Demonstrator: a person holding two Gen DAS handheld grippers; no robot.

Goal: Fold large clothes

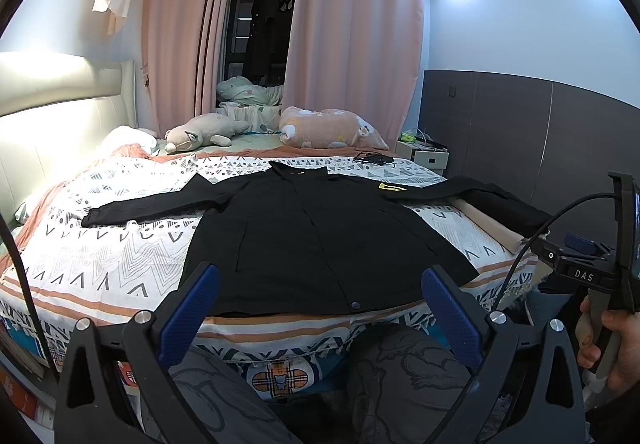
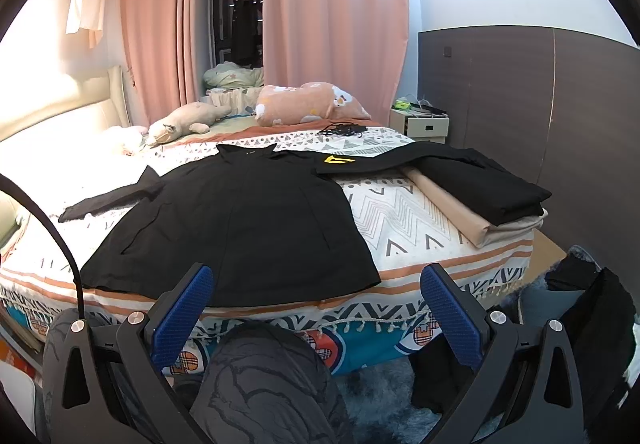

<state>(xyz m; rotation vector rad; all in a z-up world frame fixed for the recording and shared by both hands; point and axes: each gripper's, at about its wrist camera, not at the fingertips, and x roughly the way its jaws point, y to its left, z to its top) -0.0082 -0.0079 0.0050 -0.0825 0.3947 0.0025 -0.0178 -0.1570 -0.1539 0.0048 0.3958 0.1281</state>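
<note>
A large black long-sleeved jacket [image 1: 320,240] lies spread flat on the patterned bedspread [image 1: 120,252], collar at the far side, both sleeves stretched out sideways. A yellow patch [image 1: 390,187] marks its right shoulder. My left gripper [image 1: 320,284] hovers before the hem, jaws wide, nothing between the blue pads. In the right wrist view the jacket [image 2: 240,228] lies left of centre. My right gripper [image 2: 316,284] stands open near the hem's right corner, short of the bed's edge. The right gripper's body [image 1: 588,272] and the hand holding it show at the right edge of the left wrist view.
A folded black garment [image 2: 492,188] rests on a beige folded cloth [image 2: 460,212] at the bed's right corner. A plush toy [image 1: 204,132], a pink pillow [image 1: 328,128] and a black cable [image 2: 342,130] lie at the far side. My knees [image 2: 264,376] sit below the bed's edge.
</note>
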